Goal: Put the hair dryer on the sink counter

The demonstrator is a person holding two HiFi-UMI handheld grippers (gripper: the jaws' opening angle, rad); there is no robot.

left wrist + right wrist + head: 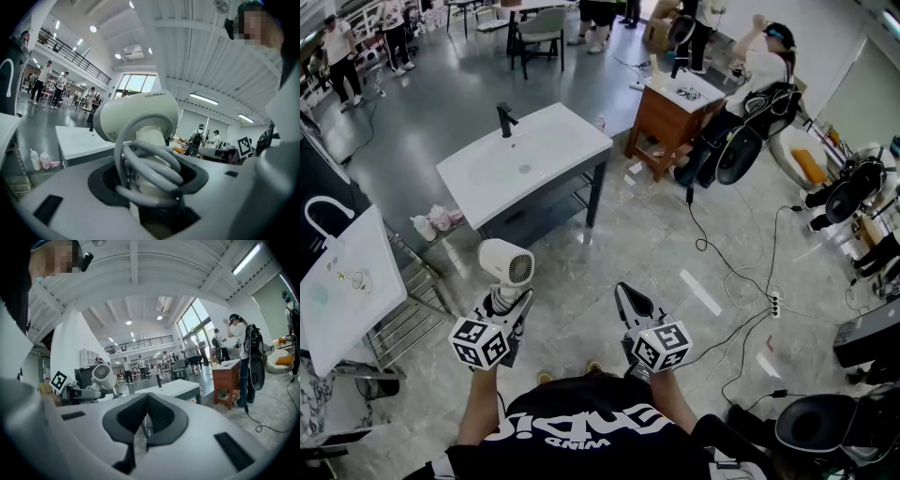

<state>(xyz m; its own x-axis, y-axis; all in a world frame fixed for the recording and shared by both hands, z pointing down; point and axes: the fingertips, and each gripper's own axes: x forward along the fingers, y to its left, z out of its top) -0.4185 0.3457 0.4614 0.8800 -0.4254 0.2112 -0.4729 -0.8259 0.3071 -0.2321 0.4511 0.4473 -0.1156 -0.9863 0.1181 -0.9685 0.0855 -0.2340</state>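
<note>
The hair dryer (507, 261) was a smooth, matte cream-white plastic piece with a short, fat, rounded barrel and a round, finely slotted grille on its rear end. It stood upright with the barrel on top. A thick grey rubbery cord (150, 161) was wound in loose loops round its cylindrical handle. The left gripper (514, 302) held that handle. Its jaws stood fairly wide apart, and the dark, dimpled pads pressed on the cord-wrapped handle from both sides. The dryer was carried in the air above the floor (656, 244), in front of the person and well apart from the sink counter (572, 141).

The right gripper (626, 292) was level beside it, its textured black pads brought together at the tips with nothing between them. Each gripper had a pale grey moulded shell and a cube with black-and-white square markers.

The sink counter had a glossy white rectangular tabletop on a dark grey frame. A shallow, rounded basin (511, 164) was sunk into it, with a small round drain at its middle. An angular matte black faucet (504, 119) stood at the back edge. The floor was polished pale stone that gave off reflections. A brown wooden cabinet (670, 117) with a light top stood further off.
</note>
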